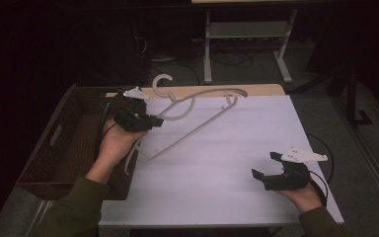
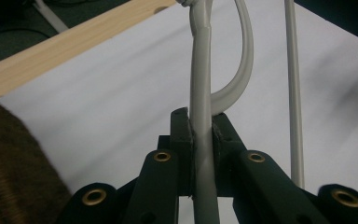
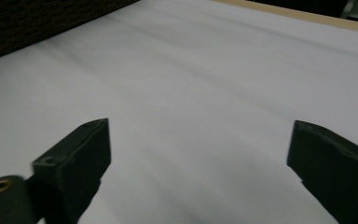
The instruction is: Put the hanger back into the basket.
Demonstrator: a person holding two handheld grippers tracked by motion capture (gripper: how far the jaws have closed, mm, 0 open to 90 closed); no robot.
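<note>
Left tool [image 1: 150, 122] clamped on thin bar of grey hanger [image 1: 192, 123], rest jutting beyond tool over counter [image 1: 237, 197]. Off-centre hold (long lever): could swing, twist, slip out. Right tool [image 1: 266, 165] apart, holding nothing, well clear.

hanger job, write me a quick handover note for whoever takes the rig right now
Left hand-held gripper: shut on the grey hanger, pads clamped on a bar near its neck, hanger lifted at a slant above the white table.
Right hand-held gripper: open, nothing between the jaws, low over the table's right side.
Brown wicker basket sits at the table's left edge.
Done: hanger picked up.
Left: placing it, perhaps in the basket; destination unclear.
</note>
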